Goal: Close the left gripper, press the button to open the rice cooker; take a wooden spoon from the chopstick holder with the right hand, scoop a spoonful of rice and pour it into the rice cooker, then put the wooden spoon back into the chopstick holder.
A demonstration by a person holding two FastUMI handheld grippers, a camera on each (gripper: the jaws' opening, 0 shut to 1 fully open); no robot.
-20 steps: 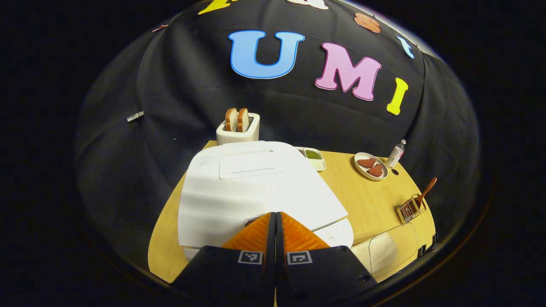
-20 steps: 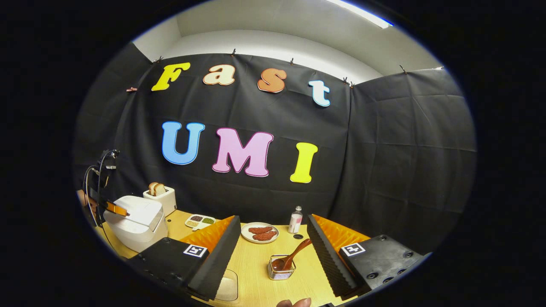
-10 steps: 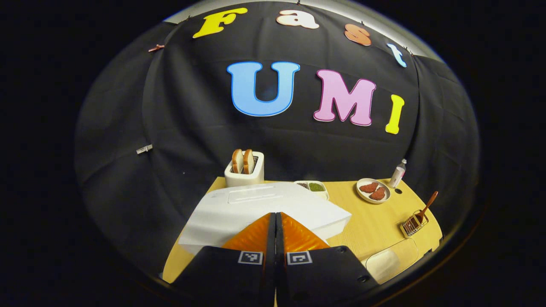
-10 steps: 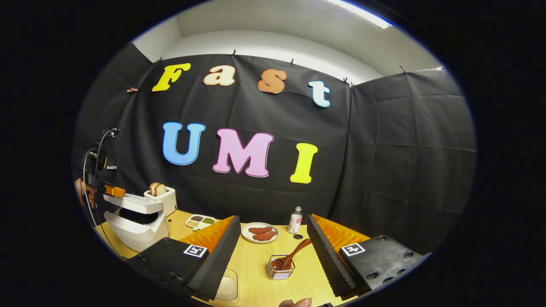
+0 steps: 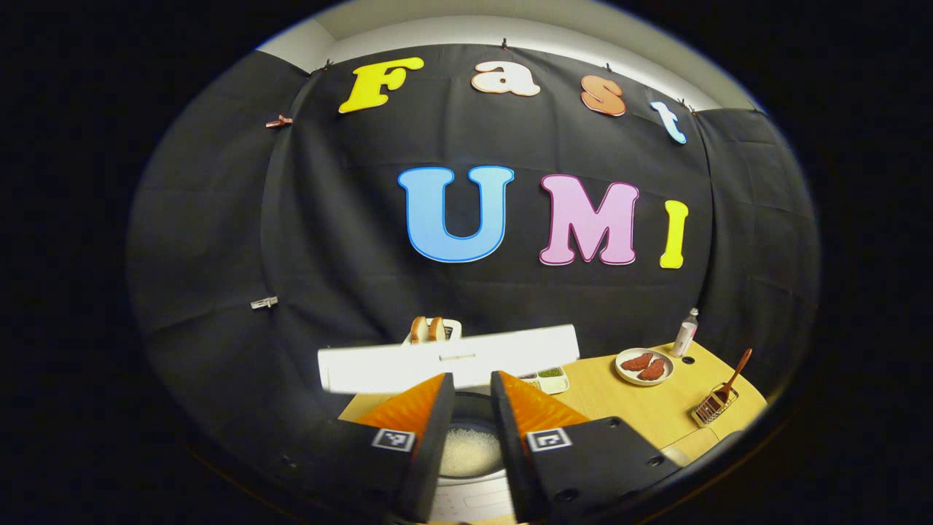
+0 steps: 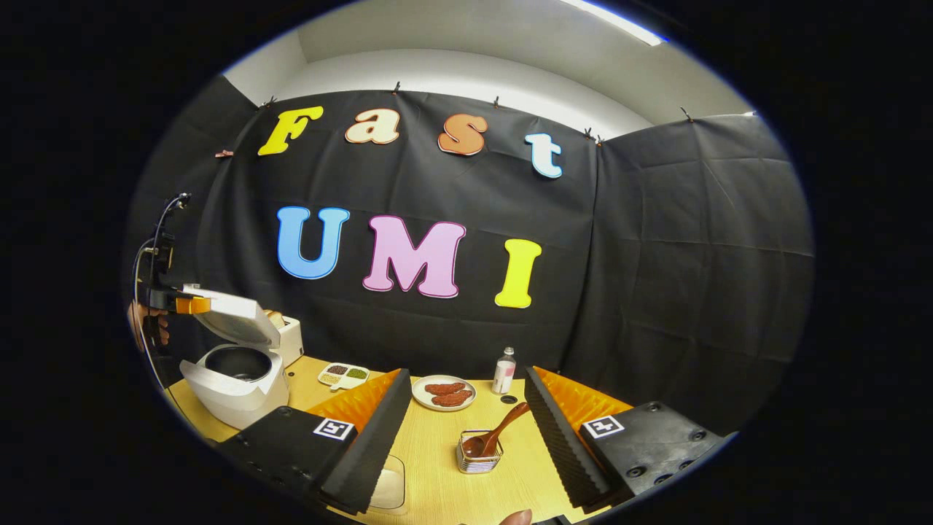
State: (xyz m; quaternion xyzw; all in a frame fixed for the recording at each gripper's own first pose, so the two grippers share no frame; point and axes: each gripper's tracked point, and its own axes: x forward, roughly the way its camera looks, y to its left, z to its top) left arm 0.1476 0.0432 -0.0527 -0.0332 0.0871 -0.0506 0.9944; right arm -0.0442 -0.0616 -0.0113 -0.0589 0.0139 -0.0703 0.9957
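In the left gripper view, the left gripper point(image 5: 471, 408) hangs over the rice cooker point(image 5: 466, 445), fingers slightly parted and holding nothing, the lid point(image 5: 448, 359) raised. In the right gripper view, the right gripper point(image 6: 466, 426) gapes wide and empty, right of the cooker, framing the wooden spoon point(image 6: 498, 437) in its holder point(image 6: 479, 459). Opening looks done; next calls for closing on the spoon's handle.

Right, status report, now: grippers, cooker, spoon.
Left gripper open above the rice cooker, lid up. Right gripper open, empty, facing the wooden spoon in the chopstick holder. Nothing between them.
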